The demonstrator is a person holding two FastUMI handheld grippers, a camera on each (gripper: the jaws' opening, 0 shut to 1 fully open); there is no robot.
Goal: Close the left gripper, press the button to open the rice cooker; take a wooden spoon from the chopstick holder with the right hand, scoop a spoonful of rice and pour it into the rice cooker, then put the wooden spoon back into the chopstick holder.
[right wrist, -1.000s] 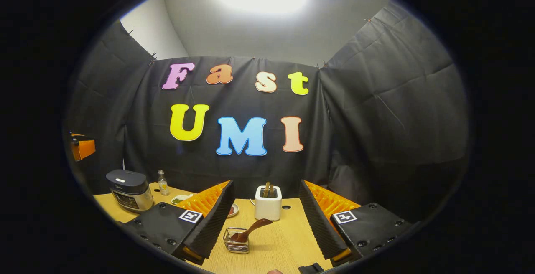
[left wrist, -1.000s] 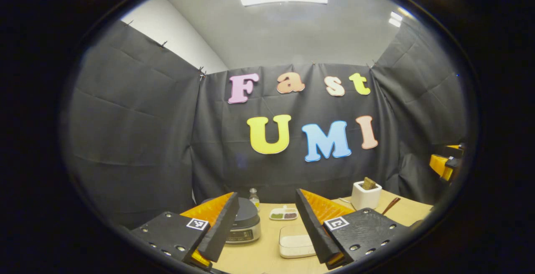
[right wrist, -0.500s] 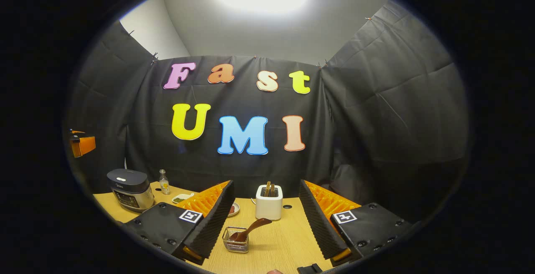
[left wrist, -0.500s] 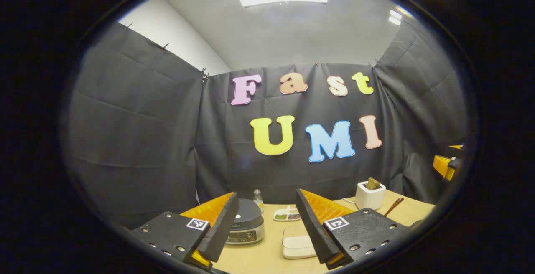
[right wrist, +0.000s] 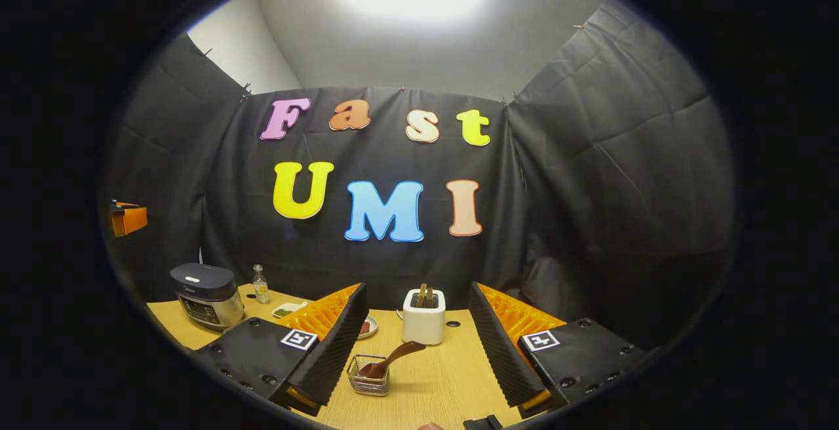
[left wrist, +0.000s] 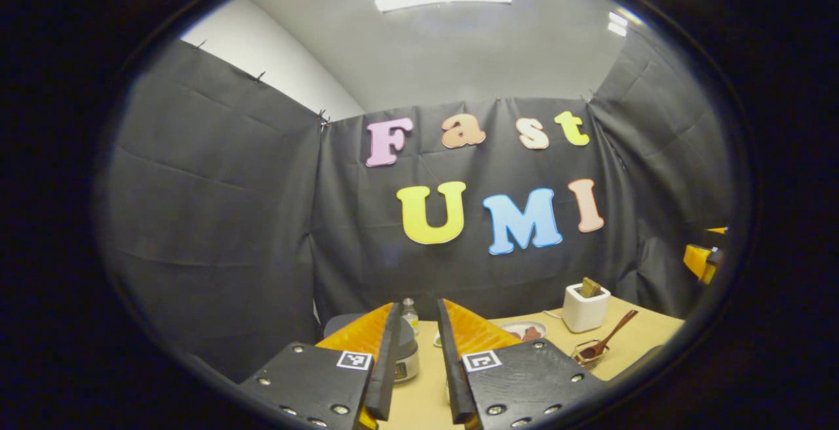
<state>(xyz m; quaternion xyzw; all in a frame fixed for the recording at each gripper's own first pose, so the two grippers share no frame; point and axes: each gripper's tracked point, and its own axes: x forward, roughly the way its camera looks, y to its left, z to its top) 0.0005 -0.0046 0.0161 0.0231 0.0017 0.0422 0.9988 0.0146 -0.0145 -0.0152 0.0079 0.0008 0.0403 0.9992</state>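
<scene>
My left gripper [left wrist: 418, 304] hangs above the table with its fingers drawn close, a narrow gap between them and nothing in it. The dark-lidded rice cooker [left wrist: 407, 355] sits just behind its left finger, mostly hidden; in the right gripper view the rice cooker [right wrist: 204, 295] stands at the far left, lid down. My right gripper [right wrist: 416, 289] is open and empty, facing the white chopstick holder [right wrist: 423, 317] with wooden utensils in it. A wooden spoon [right wrist: 395, 356] leans in a small wire basket [right wrist: 368, 377] in front of the holder. The holder [left wrist: 585, 309] and spoon [left wrist: 611, 337] also appear at right.
A small bottle [right wrist: 261, 284] and a little dish [right wrist: 287, 311] stand beside the cooker, with a plate [right wrist: 368, 328] nearer the holder. The wooden table [right wrist: 446, 384] ends at the cloth wall. The other gripper shows as an orange part [right wrist: 128, 218] at far left.
My left gripper's fingers have come much closer together, and its view has shifted so the cooker now lies behind the left finger. The right gripper has barely moved.
</scene>
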